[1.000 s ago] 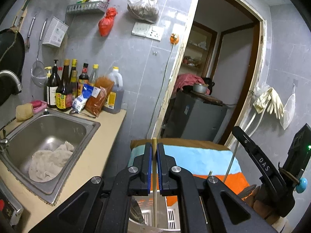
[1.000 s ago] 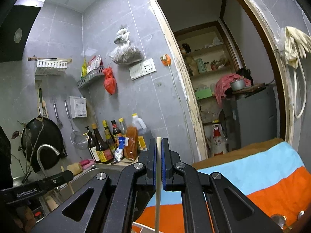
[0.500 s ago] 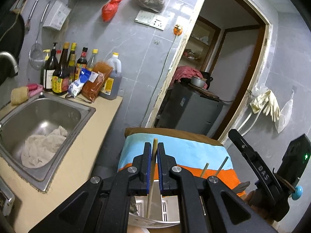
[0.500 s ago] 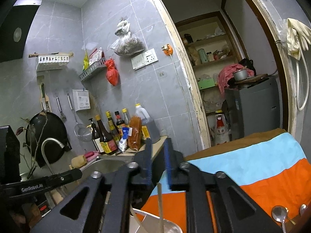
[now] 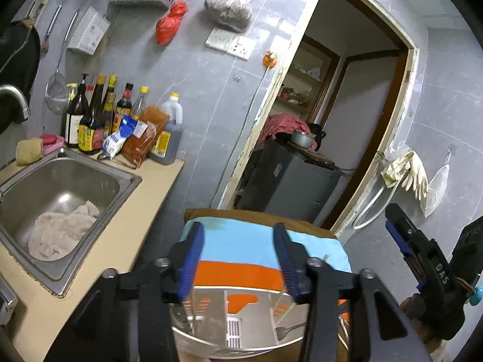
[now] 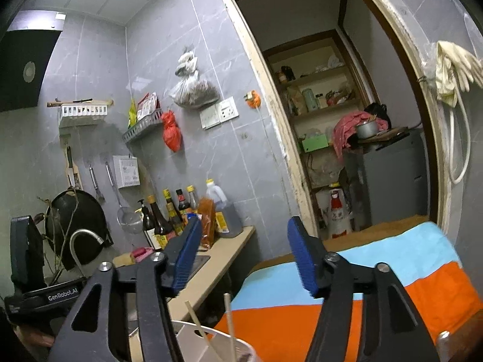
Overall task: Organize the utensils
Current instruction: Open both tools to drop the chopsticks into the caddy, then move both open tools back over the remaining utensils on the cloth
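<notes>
Both the left hand-held gripper (image 5: 238, 259) and right hand-held gripper (image 6: 244, 256) gape wide, empty, above the utensil holder (image 5: 229, 328); dropping low risks knocking its upright chopsticks (image 6: 229, 319).

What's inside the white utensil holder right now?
The utensil holder holds chopsticks and a fork in separate compartments. The left gripper hides its leftmost section, so that part is unknown.

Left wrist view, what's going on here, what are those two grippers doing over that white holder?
A person with a gripper in each hand is sorting utensils into a white utensil holder on a striped cloth. Both the left gripper and the right gripper are open and empty, above the holder. Chopsticks stand in one compartment, and a fork lies in the holder too. More utensils may remain on the cloth, but that's barely visible.
</notes>
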`<action>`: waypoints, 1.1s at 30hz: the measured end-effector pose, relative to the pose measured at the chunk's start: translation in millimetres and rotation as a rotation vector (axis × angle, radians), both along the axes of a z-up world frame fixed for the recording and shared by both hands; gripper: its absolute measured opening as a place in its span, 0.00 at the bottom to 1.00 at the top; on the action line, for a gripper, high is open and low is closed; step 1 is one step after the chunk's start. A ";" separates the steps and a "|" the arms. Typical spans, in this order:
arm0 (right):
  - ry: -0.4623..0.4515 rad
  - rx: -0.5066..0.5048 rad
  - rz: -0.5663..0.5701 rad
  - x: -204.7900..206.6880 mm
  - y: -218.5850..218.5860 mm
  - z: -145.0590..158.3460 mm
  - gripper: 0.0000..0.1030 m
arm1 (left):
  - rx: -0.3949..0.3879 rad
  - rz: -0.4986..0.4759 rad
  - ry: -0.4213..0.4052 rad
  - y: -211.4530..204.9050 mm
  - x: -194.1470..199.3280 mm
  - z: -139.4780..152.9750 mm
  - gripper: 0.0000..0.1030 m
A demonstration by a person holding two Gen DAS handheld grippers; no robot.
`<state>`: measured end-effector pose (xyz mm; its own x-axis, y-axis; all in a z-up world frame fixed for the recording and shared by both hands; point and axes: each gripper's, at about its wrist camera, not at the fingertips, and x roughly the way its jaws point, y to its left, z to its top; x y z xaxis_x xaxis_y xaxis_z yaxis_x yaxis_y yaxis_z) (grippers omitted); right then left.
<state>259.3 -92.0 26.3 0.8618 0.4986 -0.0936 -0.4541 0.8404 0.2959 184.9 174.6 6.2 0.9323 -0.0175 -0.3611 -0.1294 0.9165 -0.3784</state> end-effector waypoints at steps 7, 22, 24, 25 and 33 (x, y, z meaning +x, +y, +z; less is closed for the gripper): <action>-0.046 -0.047 -0.044 -15.8 -38.1 17.5 0.88 | 0.049 0.009 -0.069 -36.4 -6.1 17.3 0.78; -0.101 -0.149 -0.175 -33.3 -140.4 45.3 0.99 | 0.191 -0.003 -0.131 -146.4 4.4 28.7 1.00; -0.098 -0.159 -0.185 -31.9 -153.7 46.0 0.99 | 0.196 -0.008 -0.130 -157.7 7.3 26.8 1.00; -0.094 -0.164 -0.191 -30.7 -161.6 46.0 0.99 | 0.202 -0.009 -0.129 -164.7 8.7 25.9 1.00; -0.048 -0.186 -0.224 -18.4 -212.2 35.8 0.99 | 0.257 -0.014 -0.117 -218.8 19.3 16.2 1.00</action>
<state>240.9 -304.3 62.1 0.9541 0.2733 -0.1223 -0.2605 0.9591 0.1103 204.2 -44.3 22.4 0.9681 0.0481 -0.2457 -0.0857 0.9858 -0.1447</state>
